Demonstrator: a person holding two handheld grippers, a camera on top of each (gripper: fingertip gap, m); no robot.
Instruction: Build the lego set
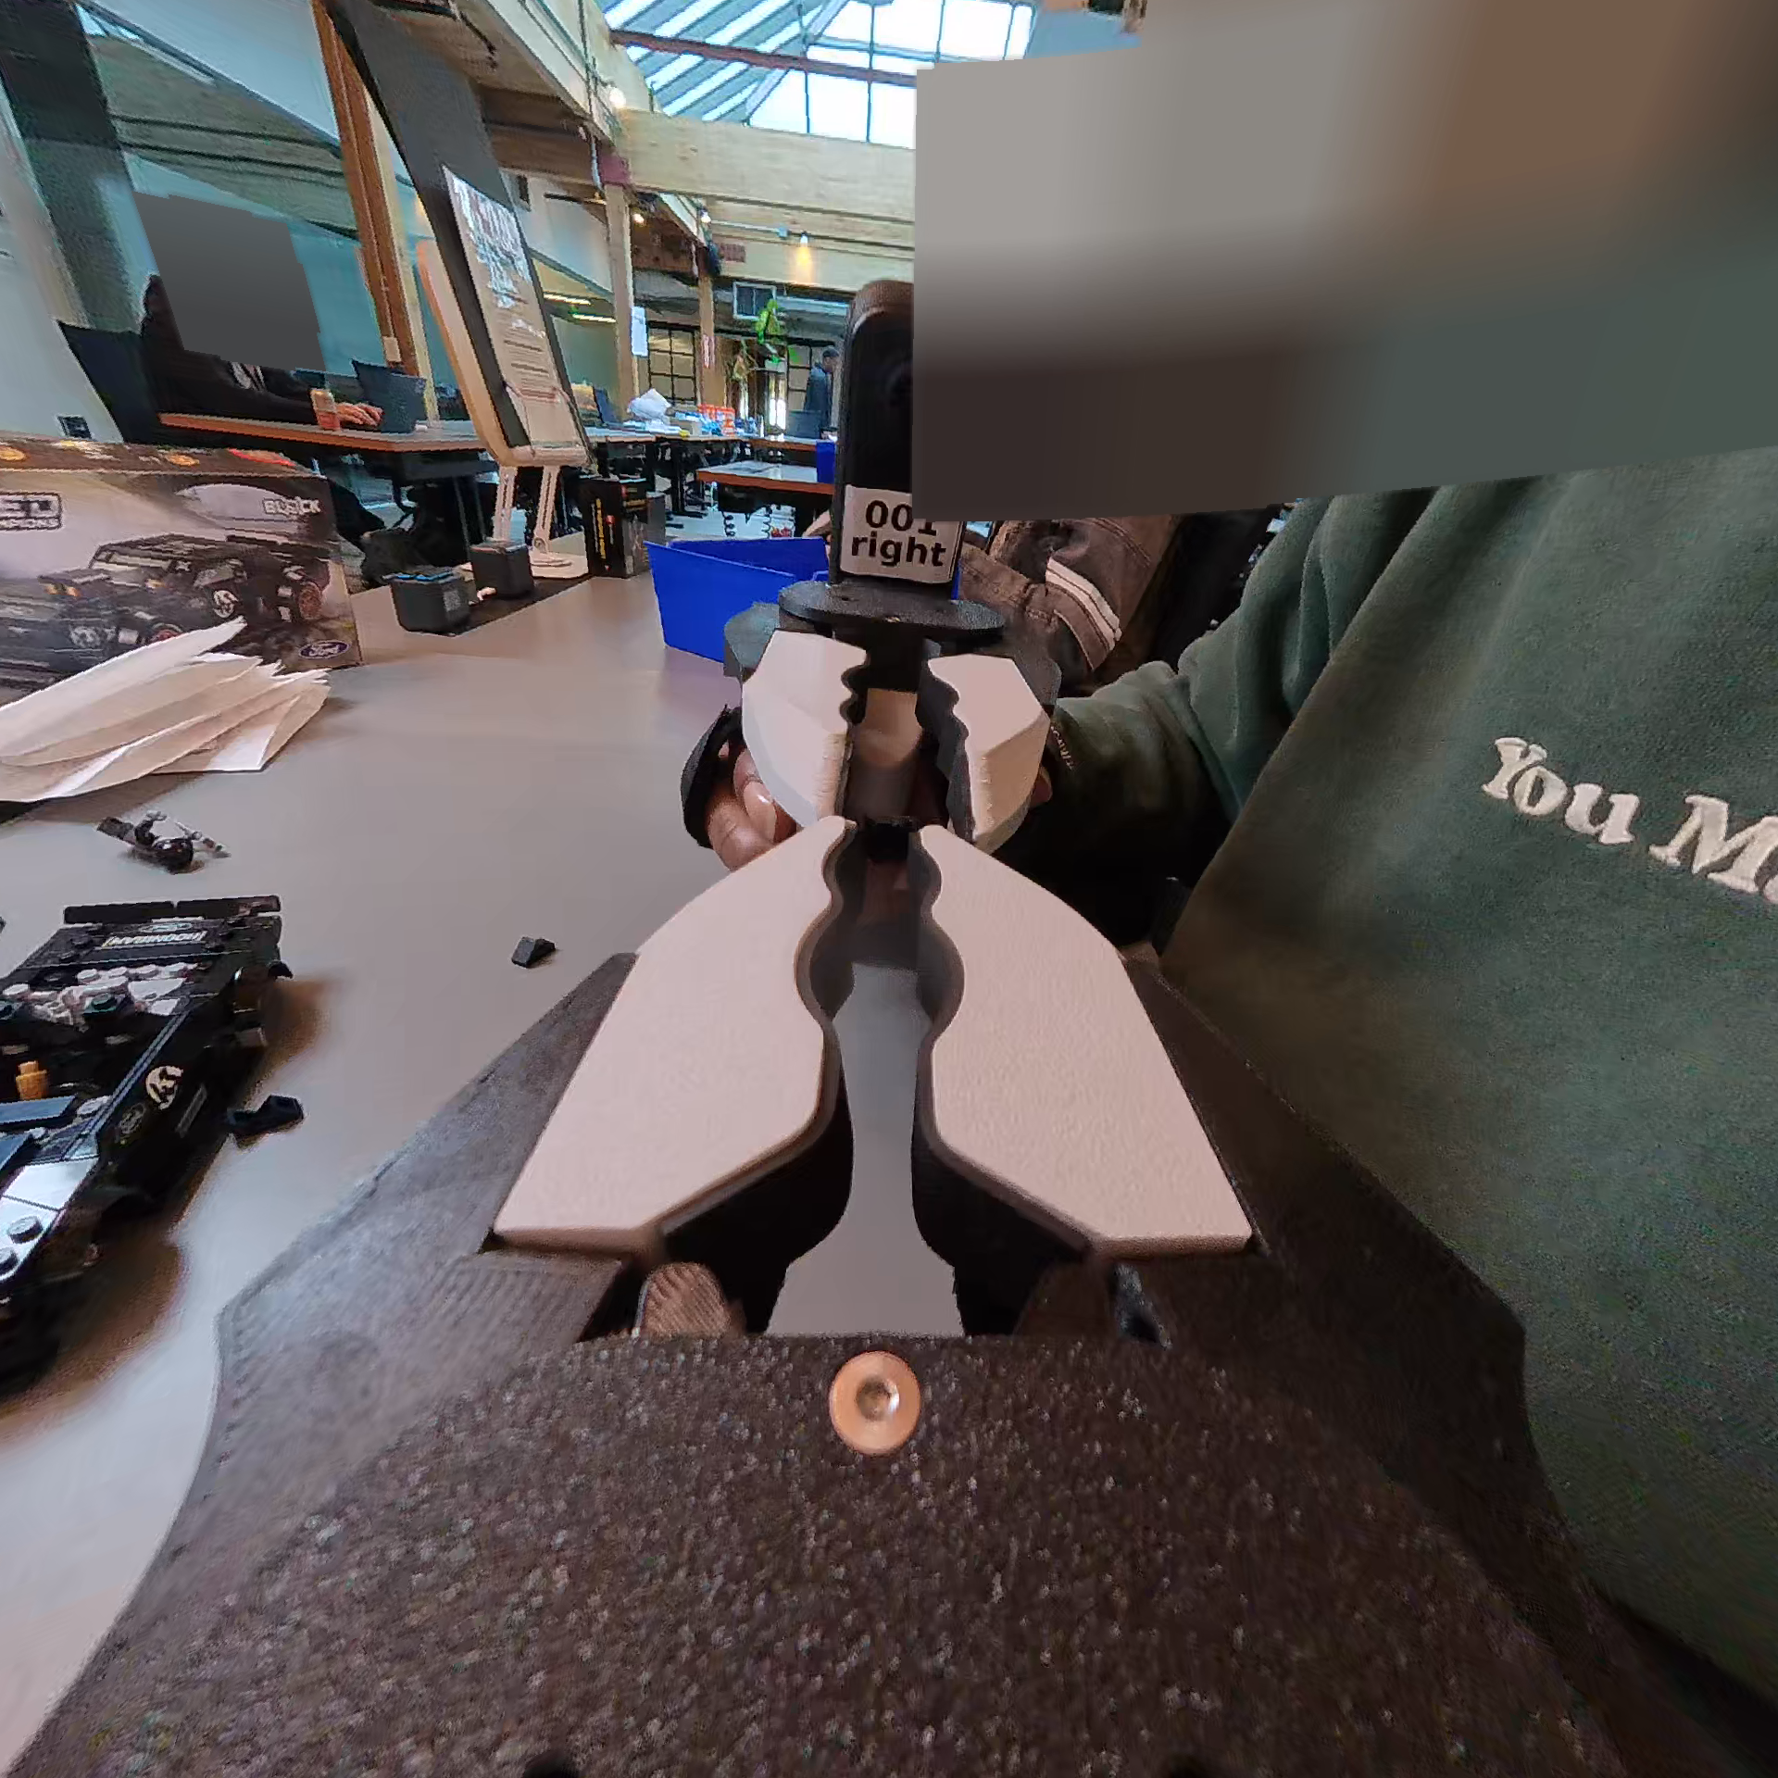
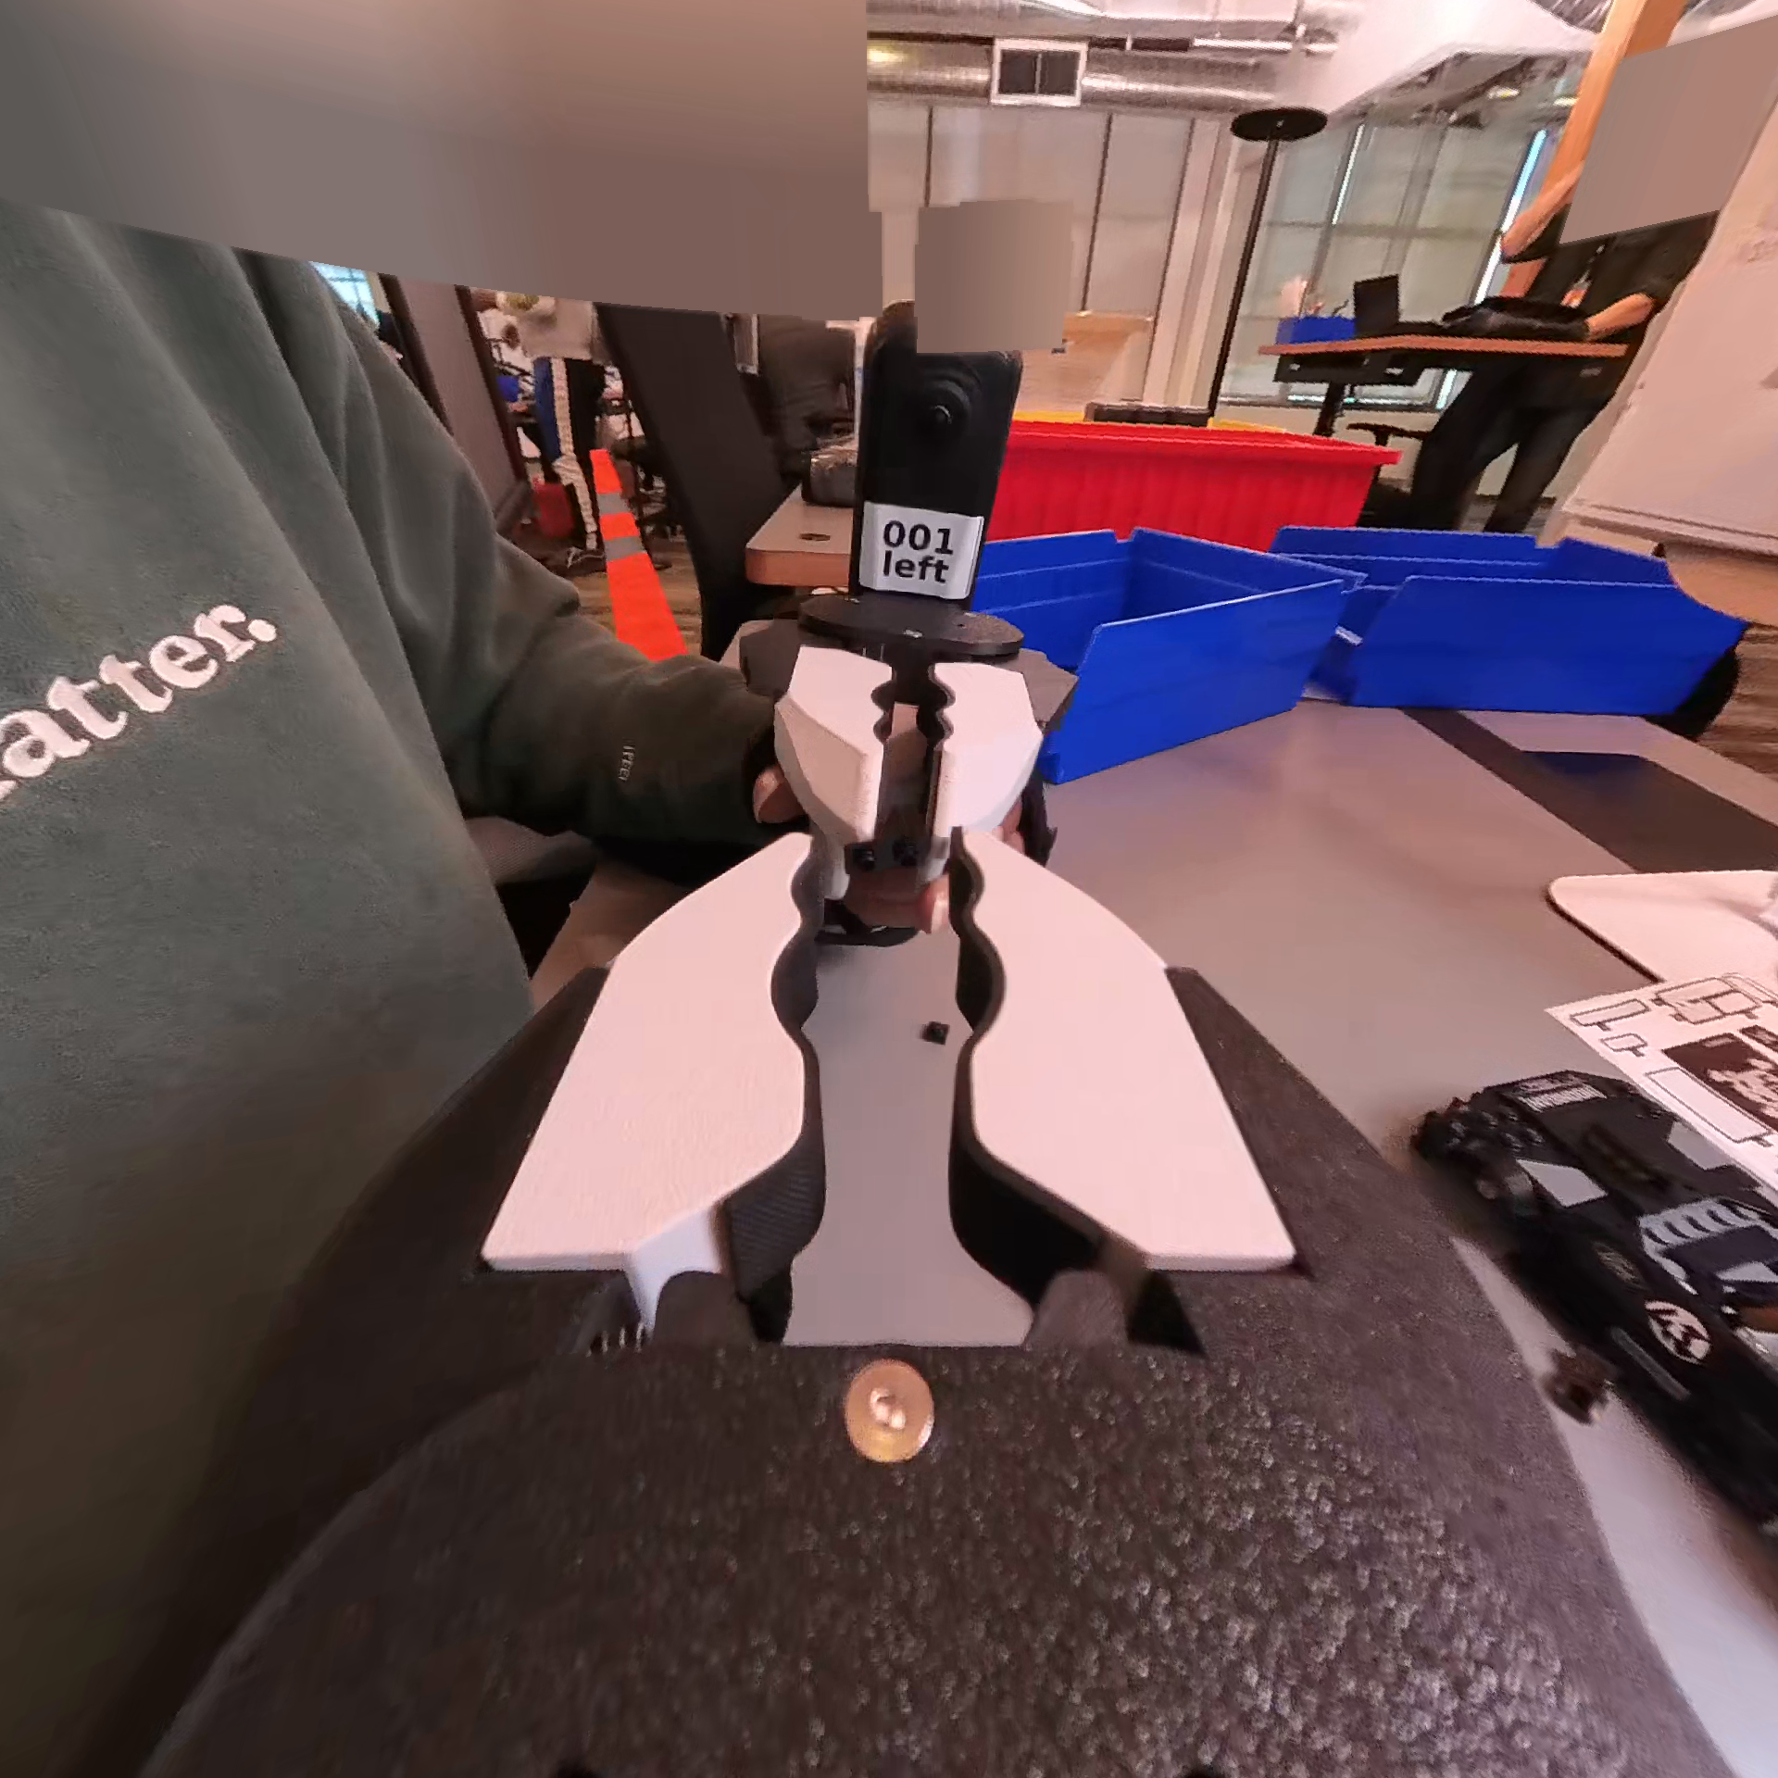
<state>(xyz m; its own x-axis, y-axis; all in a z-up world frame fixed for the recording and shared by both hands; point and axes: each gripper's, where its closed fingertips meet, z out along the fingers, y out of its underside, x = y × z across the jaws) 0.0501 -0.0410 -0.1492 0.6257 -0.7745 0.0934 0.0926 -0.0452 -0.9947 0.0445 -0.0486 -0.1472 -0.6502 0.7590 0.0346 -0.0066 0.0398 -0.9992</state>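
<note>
Both grippers are held tip to tip over the grey table point(image 1: 500, 770), facing each other. The left gripper point(image 1: 880, 847) has its tips drawn in to a narrow gap around a small black piece point(image 1: 887, 835). Right wrist view shows that same piece point(image 2: 883, 855) pinched at the left gripper's tips. The right gripper point(image 2: 877, 871) has its tips narrowed around the same spot; cannot tell whether it actually grips.

Only the left wrist view shows the set's box point(image 1: 173, 558), a white paper stack point(image 1: 154, 717), loose black bits point(image 1: 532, 951) and a small sub-assembly point(image 1: 164, 842). The half-built black lego car point(image 1: 115, 1087) sits at that view's left edge. Only the right wrist view shows a printed sheet point(image 2: 1693, 1049) beside the car point(image 2: 1636, 1241), plus one tiny black piece point(image 2: 935, 1032) on the table between its own fingers.

Blue bins point(image 2: 1203, 635) sit on the table and a red bin point(image 2: 1183, 476) behind them; contents not visible. One blue bin point(image 1: 726, 587) shows in the left view too.

Room: open workshop, skylight, timber beams, desks, orange cone point(image 2: 630, 568). The person wears a green sweatshirt point(image 1: 1491, 962).
</note>
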